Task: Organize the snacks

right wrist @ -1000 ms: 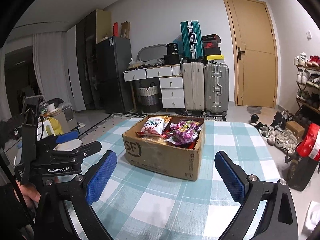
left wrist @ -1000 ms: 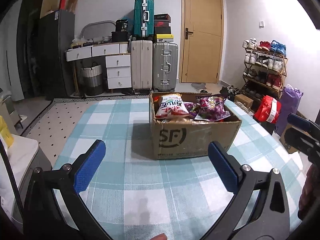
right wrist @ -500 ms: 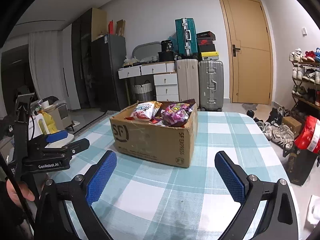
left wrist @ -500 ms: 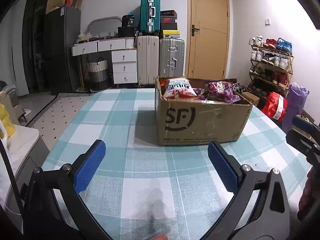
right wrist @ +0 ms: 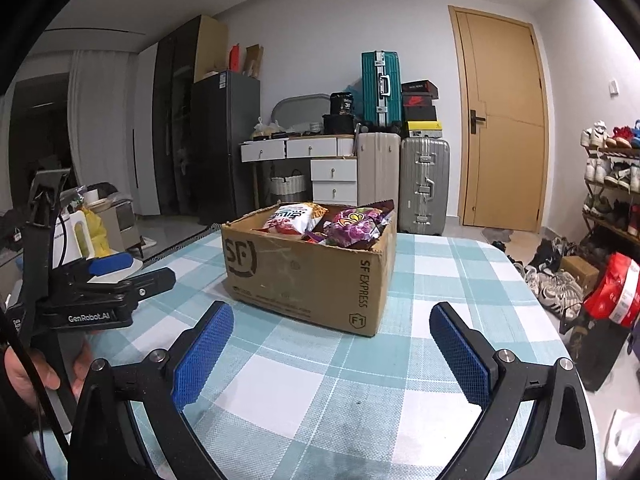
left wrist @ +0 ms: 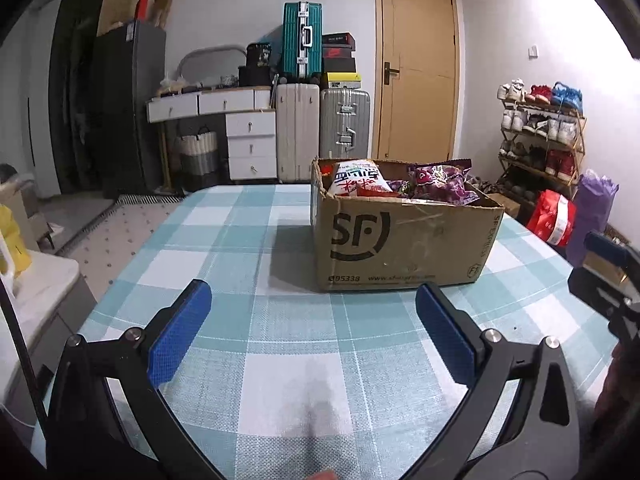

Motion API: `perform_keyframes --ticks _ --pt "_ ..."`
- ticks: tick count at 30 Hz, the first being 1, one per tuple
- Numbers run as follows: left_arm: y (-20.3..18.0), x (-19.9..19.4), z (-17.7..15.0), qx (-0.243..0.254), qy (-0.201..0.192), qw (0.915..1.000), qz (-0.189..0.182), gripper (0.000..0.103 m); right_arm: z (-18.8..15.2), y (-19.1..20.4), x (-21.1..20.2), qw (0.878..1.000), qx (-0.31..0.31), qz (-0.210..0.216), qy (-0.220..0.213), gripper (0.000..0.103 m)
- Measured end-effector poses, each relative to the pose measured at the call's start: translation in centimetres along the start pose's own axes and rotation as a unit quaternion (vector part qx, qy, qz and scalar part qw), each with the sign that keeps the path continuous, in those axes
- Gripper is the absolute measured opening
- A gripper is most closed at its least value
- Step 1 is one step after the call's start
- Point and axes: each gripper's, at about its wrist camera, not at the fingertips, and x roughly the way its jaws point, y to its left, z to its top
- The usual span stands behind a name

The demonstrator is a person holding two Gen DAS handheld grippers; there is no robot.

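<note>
A brown cardboard box (left wrist: 404,240) marked SF stands on the checked tablecloth (left wrist: 280,360) and holds several snack bags, among them a white and red bag (left wrist: 358,178) and a purple bag (left wrist: 440,182). My left gripper (left wrist: 312,328) is open and empty, low over the cloth just in front of the box. My right gripper (right wrist: 332,348) is open and empty, also short of the box (right wrist: 312,272). The white and red bag (right wrist: 290,218) and purple bag (right wrist: 354,226) show there too. The left gripper appears from the side at that view's left (right wrist: 128,270).
Behind the table stand suitcases (left wrist: 324,132), a white drawer unit (left wrist: 252,144), a dark fridge (left wrist: 132,108) and a wooden door (left wrist: 418,80). A shoe rack (left wrist: 540,132) and red bag (left wrist: 554,218) stand right of the table. A white appliance with a yellow item (left wrist: 16,240) sits left.
Both grippers have dropped lower and moved a little closer to the box, so I now see it more from the side. Both stayed open and empty.
</note>
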Motion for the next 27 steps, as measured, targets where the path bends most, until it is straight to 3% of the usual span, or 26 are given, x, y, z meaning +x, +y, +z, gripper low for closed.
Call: perform_keyframes --ticks 7,13,27 --pt "-1.4 -1.9 -0.3 0.032 -0.050 0.9982 -0.001 0.102 -0.2 0.1 -0.8 1.000 -0.005 -0.017 -0.018 0.102" --pt "-0.2 -2.7 -0.4 0.005 -0.061 0.9981 -0.006 0.102 -0.3 0.0 -0.8 1.000 -0.003 -0.019 -0.018 0.103" --pt "-0.2 -2.8 -0.6 0.003 -0.061 0.9981 0.003 0.102 -0.3 0.0 -0.8 1.000 -0.003 -0.019 -0.018 0.103"
